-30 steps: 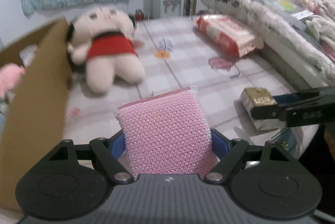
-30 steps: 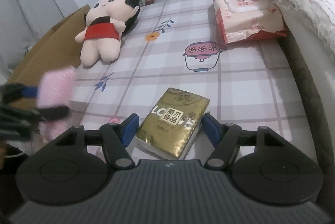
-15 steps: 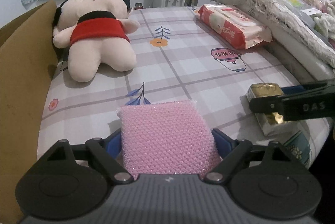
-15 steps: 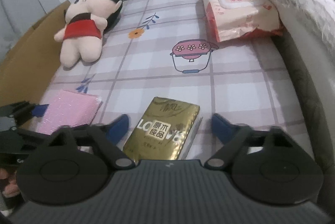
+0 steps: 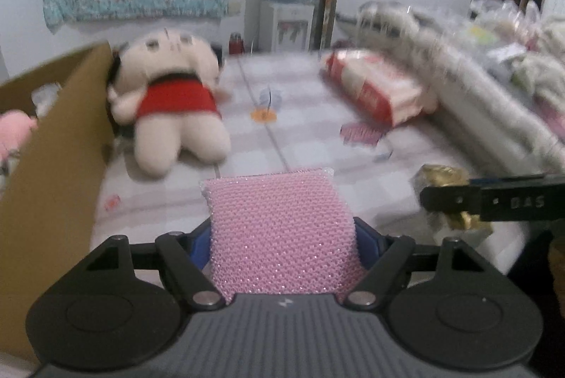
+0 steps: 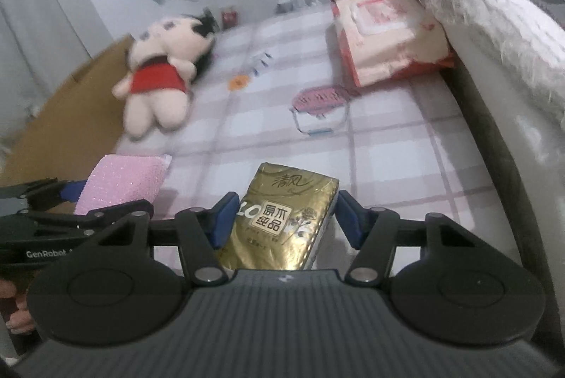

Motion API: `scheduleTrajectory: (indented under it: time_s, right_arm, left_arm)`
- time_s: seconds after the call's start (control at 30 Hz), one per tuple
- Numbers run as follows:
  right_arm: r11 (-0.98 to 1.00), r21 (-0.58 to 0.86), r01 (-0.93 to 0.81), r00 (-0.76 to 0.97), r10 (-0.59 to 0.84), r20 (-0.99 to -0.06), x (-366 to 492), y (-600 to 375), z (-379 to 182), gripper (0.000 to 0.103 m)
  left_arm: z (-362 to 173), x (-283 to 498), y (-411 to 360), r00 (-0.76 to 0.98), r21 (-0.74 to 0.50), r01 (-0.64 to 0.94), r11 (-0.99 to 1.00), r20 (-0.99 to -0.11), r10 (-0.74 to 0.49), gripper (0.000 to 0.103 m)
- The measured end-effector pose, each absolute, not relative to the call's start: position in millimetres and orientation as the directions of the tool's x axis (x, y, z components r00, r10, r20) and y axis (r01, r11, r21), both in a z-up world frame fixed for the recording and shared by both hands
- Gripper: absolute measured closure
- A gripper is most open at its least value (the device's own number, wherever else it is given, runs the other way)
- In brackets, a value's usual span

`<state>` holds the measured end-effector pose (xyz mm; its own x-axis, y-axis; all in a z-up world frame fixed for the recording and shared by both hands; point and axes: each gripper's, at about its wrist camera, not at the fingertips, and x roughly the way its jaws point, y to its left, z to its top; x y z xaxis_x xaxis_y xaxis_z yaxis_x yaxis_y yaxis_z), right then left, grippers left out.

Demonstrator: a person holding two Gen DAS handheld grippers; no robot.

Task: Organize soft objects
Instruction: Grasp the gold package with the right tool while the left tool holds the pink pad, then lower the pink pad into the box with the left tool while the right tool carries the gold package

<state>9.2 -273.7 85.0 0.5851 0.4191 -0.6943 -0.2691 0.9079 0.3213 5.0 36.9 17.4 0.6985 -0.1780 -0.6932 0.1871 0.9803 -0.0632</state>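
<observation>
A pink mesh sponge point(image 5: 282, 229) fills the gap of my left gripper point(image 5: 282, 233), whose jaws are closing, with both blue pads against its sides. In the right wrist view the sponge point(image 6: 123, 180) hangs just over the cloth in the left gripper point(image 6: 91, 198). My right gripper point(image 6: 286, 212) has a gold tissue pack point(image 6: 282, 219) between its closing jaws, and the pads touch both its sides. From the left, one right finger point(image 5: 494, 201) crosses the crumpled pack point(image 5: 441, 173). A plush doll in a red dress point(image 5: 173, 102) lies further back.
A cardboard box point(image 5: 53, 166) stands along the left edge of the plaid tablecloth point(image 6: 388, 166), with a pink plush point(image 5: 14, 130) inside. A red-and-white wipes pack point(image 6: 385, 49) lies at the back right. A fluffy rolled blanket point(image 6: 476, 14) runs along the right side.
Half a second ago the sponge and the pack lay on the cloth between wider jaws. Both pairs of jaws have closed in and both grippers have lifted slightly; the views are now blurred.
</observation>
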Motion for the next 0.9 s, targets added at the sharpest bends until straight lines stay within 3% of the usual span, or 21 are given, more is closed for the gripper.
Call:
scheduleTrajectory:
  time_s: [0.13, 0.3, 0.5, 0.57, 0.63, 0.9]
  right_arm:
    - [0.865, 0.38, -0.328, 0.595, 0.502, -0.628, 7, -261, 114, 0.044]
    - [0.764, 0.455, -0.457, 0.565, 0.645, -0.514, 21, -219, 156, 0.043]
    - [0.66, 0.468, -0.588, 0.475, 0.75, -0.46, 62, -128, 190, 0.043]
    - [0.635, 0.464, -0.618, 0.447, 0.769, -0.457, 72, -99, 194, 0.043]
    - [0.617, 0.464, -0.636, 0.421, 0.781, -0.462, 79, -74, 195, 0.043]
    - [0.605, 0.465, -0.646, 0.354, 0.777, -0.52, 97, -20, 169, 0.043]
  left_arm:
    - [59, -15, 51, 0.764, -0.062, 0.171, 0.983, -0.622, -0.172, 0.024]
    - [126, -40, 99, 0.848, -0.031, 0.071, 0.997, -0.524, -0.077, 0.023]
    - [173, -21, 176, 0.83, 0.16, -0.074, 0.984, -0.537, 0.15, 0.023]
    - [163, -3, 200, 0.786, 0.2, -0.104, 0.974, -0.583, 0.204, 0.023]
    - [141, 19, 226, 0.729, 0.163, -0.112, 0.98, -0.657, 0.193, 0.023]
    - [34, 112, 275, 0.576, -0.041, -0.021, 0.999, -0.817, -0.021, 0.02]
